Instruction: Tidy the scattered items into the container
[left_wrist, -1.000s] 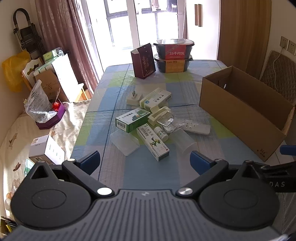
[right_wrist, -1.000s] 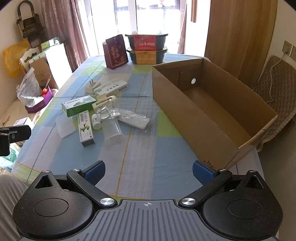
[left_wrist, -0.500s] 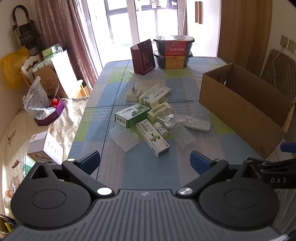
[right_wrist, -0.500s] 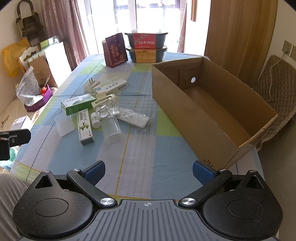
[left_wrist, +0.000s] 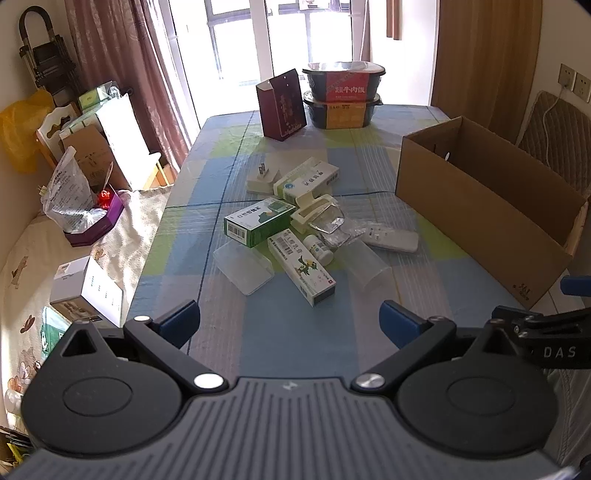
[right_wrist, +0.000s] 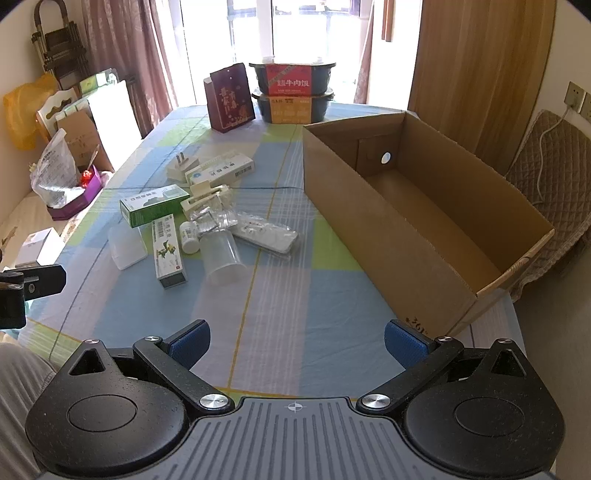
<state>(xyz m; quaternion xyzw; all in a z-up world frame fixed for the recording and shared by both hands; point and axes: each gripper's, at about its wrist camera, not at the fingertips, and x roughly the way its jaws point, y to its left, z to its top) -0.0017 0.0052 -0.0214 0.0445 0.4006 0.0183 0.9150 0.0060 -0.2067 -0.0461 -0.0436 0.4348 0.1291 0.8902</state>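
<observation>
Both grippers drifted slightly, pile nearer | left gripper (left_wrist: 290, 319) wide open, empty | right gripper (right_wrist: 297, 341) likewise | pile (left_wrist: 295, 229) untouched, box (right_wrist: 424, 206) empty: nothing tidied yet

The cardboard box (right_wrist: 417, 221) stands open and empty on the right side, long side toward the pile. The scattered items lie near it in one loose heap — a green medicine box (left_wrist: 258, 221), a white-green carton (left_wrist: 301, 271), a small white bottle (left_wrist: 318, 249), a clear cup (right_wrist: 221, 258) on its side, a clear lid (left_wrist: 243, 269), a white remote (left_wrist: 391, 238) and a plug adapter (left_wrist: 260, 177).
</observation>
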